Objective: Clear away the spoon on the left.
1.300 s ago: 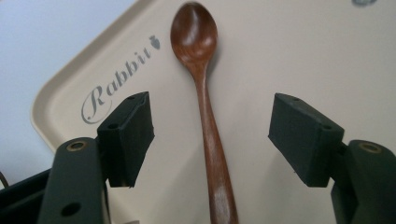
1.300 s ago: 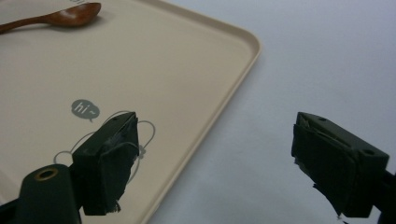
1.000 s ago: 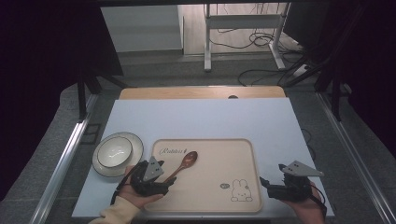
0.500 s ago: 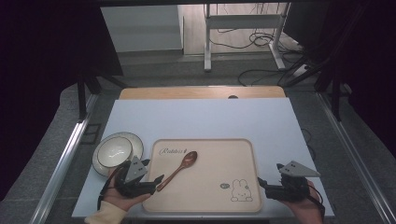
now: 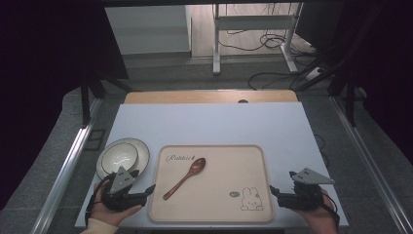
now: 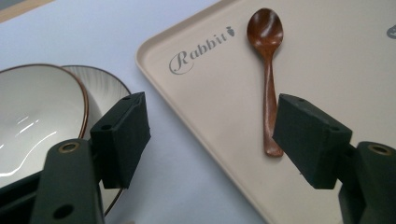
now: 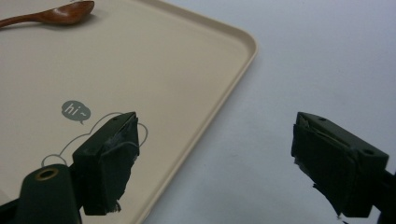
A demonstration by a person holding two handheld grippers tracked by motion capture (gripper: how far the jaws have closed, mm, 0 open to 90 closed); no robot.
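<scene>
Hand-held gripper [image 6: 210, 135] agape nr spoon [image 6: 267, 70]

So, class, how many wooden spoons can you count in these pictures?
1. The single brown wooden spoon lies diagonally on the beige rectangular tray, left of centre, below the "Rabbit" lettering. Nothing in view could hide another.

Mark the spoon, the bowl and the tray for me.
spoon [image 5: 186, 177], high view, middle of its handle.
bowl [image 5: 118, 156], high view, inside of the bowl.
tray [image 5: 229, 165], high view, bare surface right of the spoon.
</scene>
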